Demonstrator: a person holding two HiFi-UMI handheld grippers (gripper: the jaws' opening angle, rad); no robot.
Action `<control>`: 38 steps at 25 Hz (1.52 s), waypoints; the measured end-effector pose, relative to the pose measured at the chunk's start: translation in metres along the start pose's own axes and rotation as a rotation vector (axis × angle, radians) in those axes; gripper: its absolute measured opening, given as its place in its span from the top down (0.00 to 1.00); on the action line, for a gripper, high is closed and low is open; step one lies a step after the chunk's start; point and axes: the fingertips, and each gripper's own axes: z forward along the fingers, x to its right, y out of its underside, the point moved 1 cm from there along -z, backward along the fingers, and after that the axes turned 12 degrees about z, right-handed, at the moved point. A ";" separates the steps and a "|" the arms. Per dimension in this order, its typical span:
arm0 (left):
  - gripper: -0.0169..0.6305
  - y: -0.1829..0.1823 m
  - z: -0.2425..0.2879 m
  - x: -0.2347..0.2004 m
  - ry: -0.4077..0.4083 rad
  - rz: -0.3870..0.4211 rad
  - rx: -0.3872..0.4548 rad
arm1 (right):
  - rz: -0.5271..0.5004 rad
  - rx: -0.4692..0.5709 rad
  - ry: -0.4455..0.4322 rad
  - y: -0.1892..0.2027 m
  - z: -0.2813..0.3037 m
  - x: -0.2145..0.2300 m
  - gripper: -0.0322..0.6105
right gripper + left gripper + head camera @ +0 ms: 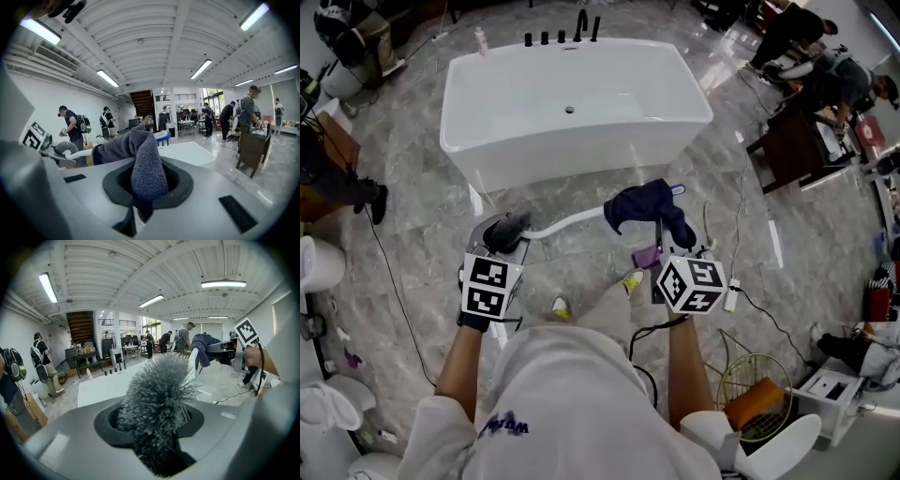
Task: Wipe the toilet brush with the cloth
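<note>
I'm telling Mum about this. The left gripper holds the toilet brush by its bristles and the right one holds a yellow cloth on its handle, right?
Nearly. The cloth is dark blue, not yellow; the head view shows it. The left gripper holds the toilet brush by its bristles, the right gripper holds the cloth on its handle.

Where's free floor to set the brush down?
The floor is mostly bare between the bathtub's left end and the toilet at the left edge. The tub's inside is bare too. It is crowded right of the right gripper: power strip, wire basket.
</note>
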 end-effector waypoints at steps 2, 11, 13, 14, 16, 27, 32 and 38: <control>0.70 -0.005 -0.001 -0.001 -0.012 -0.007 0.009 | -0.031 -0.016 -0.032 0.003 0.000 -0.013 0.90; 0.70 -0.031 0.013 0.023 0.007 0.040 0.026 | -0.159 -0.160 -0.303 0.057 -0.002 -0.111 0.90; 0.70 -0.037 0.015 0.029 0.018 0.055 0.033 | -0.188 -0.181 -0.360 0.068 -0.006 -0.135 0.90; 0.70 -0.038 0.015 0.030 0.017 0.063 0.033 | -0.192 -0.186 -0.373 0.071 -0.007 -0.141 0.90; 0.70 -0.037 0.014 0.029 0.006 0.077 0.028 | -0.179 -0.185 -0.364 0.071 -0.007 -0.138 0.90; 0.70 -0.014 0.001 0.011 -0.028 0.030 0.004 | -0.098 -0.114 -0.183 0.027 -0.004 -0.056 0.89; 0.70 -0.013 -0.002 0.013 -0.035 0.039 0.010 | -0.051 -0.093 -0.152 0.016 -0.010 -0.034 0.89; 0.70 -0.004 -0.007 0.010 -0.037 0.043 0.004 | -0.033 -0.069 -0.085 0.005 -0.012 -0.003 0.89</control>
